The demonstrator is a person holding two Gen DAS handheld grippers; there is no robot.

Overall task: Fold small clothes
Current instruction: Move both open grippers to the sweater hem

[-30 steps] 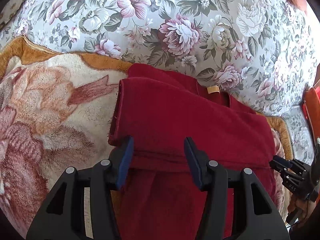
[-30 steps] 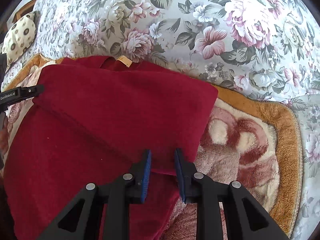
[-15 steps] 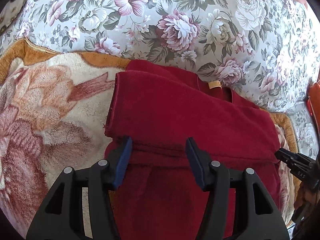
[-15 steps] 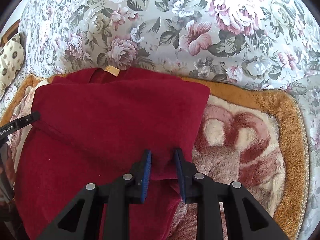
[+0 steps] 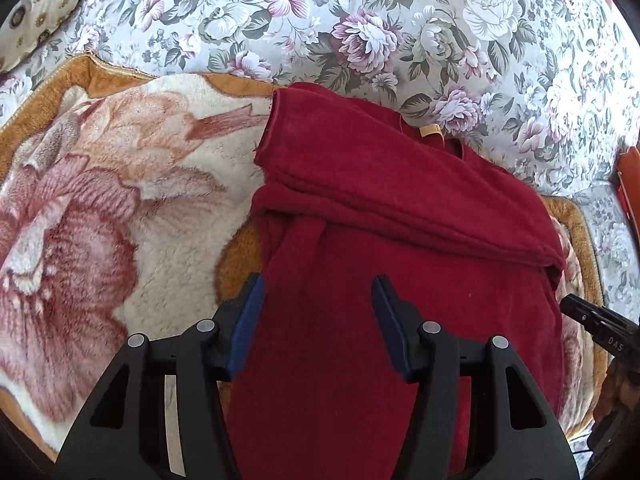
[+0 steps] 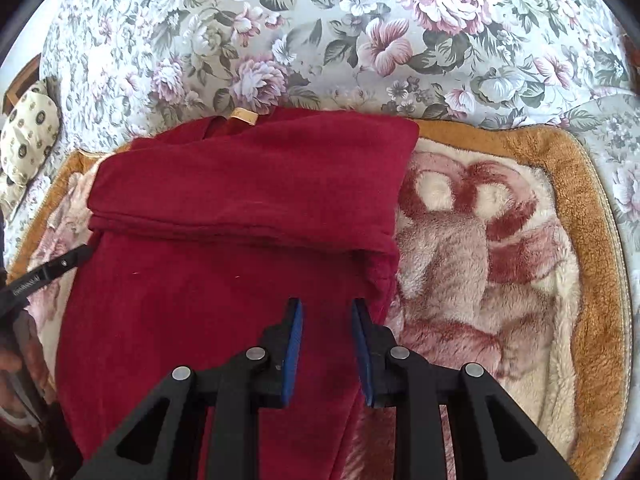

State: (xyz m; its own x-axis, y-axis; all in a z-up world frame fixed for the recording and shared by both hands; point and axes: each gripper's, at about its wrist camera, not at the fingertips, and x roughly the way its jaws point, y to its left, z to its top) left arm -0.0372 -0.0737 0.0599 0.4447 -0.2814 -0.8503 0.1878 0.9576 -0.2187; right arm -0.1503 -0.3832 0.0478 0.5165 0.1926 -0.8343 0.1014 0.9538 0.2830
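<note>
A dark red garment (image 5: 400, 208) lies on a plush blanket, its far part folded back towards me in a flap; a tan neck label (image 5: 430, 131) shows at the far edge. My left gripper (image 5: 318, 320) is open and empty, over the garment's left side, short of the flap's edge. The garment also shows in the right wrist view (image 6: 240, 216), with the label (image 6: 245, 115). My right gripper (image 6: 326, 344) is open and empty, over the garment's right side, short of the flap. The tip of each gripper shows in the other's view.
The cream and pink plush blanket (image 5: 100, 208) with an orange border (image 6: 592, 208) lies on a floral bedspread (image 5: 360, 20). A patterned cushion (image 6: 28, 136) sits at the far left. An orange object (image 5: 630, 184) is at the right edge.
Both grippers have drawn back towards me from the flap's edge. The right gripper's jaws have opened wider. The folded flap stays lying on the garment.
</note>
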